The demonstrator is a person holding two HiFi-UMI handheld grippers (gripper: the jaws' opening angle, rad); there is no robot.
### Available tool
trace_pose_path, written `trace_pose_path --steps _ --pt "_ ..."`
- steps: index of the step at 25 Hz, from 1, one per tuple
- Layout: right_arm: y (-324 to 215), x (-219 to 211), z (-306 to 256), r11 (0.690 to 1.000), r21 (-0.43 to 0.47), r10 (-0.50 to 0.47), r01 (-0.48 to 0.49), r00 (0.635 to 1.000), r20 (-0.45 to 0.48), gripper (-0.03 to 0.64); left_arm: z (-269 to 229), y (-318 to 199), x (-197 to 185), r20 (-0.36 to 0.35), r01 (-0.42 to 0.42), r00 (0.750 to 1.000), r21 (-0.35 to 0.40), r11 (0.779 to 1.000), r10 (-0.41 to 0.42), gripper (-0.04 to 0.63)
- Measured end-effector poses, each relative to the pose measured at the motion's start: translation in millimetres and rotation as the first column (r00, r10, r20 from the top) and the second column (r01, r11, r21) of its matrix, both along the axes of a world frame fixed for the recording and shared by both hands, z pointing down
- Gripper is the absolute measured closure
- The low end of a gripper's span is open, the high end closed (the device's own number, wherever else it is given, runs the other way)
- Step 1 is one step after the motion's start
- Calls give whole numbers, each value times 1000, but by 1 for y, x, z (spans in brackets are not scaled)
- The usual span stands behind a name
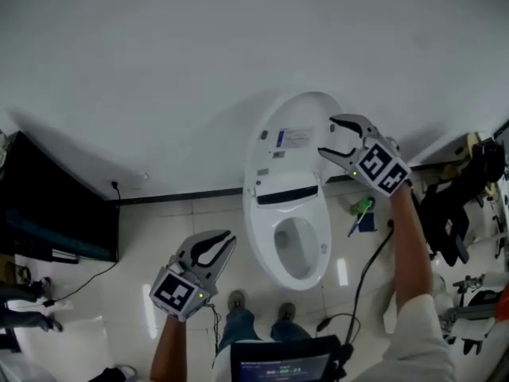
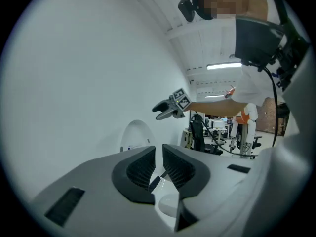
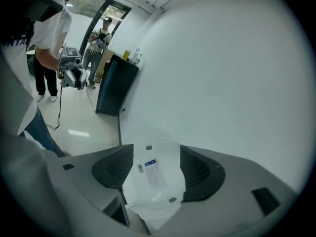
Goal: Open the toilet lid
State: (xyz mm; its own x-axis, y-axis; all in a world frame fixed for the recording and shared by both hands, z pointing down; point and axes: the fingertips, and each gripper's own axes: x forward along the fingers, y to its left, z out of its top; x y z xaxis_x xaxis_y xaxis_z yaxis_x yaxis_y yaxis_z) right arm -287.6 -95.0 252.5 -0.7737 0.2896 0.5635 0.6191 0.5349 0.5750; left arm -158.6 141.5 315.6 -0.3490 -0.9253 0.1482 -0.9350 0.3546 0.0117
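Tongs of right gripper apart, empty, near toilet lid, left gripper closed.

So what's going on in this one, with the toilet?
A person stands facing a toilet with a gripper in each hand. The lid is already up against the wall, leaving the bowl exposed. The right gripper hangs by the lid's upper edge, jaws open, gripping nothing. The left gripper is low beside the bowl, jaws close together and empty.

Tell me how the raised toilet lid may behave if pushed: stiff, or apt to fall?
The lid looks like smooth hard plastic, so probably stiff and slippery. It stands raised, nearly upright, so a forward push would likely swing it down onto the seat.
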Motion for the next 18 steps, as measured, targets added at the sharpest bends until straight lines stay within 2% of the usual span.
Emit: trace_pose_path --steps 3,5,8,12,15,18 --pt "6 -63 7 982 166 -66 91 987 -149 295 4 -6 -26 10 -66 998 -4 998 66 554" --pt "5 -96 20 954 254 -83 157 957 -277 270 9 -9 -38 11 -94 996 -4 996 94 554" --pt "-2 -139 39 915 340 -55 216 903 -426 268 19 -14 -48 5 -126 992 -17 992 126 554" --pt "-15 -184 64 873 419 18 250 842 -539 268 38 -15 -49 -34 -137 990 -33 990 136 554" --pt "-29 -191 76 876 425 76 228 805 -589 268 49 -8 -41 -86 -114 990 -25 993 111 554" --pt "-41 -181 83 865 448 120 226 774 -622 268 58 0 -31 -115 -93 989 -21 995 90 554"
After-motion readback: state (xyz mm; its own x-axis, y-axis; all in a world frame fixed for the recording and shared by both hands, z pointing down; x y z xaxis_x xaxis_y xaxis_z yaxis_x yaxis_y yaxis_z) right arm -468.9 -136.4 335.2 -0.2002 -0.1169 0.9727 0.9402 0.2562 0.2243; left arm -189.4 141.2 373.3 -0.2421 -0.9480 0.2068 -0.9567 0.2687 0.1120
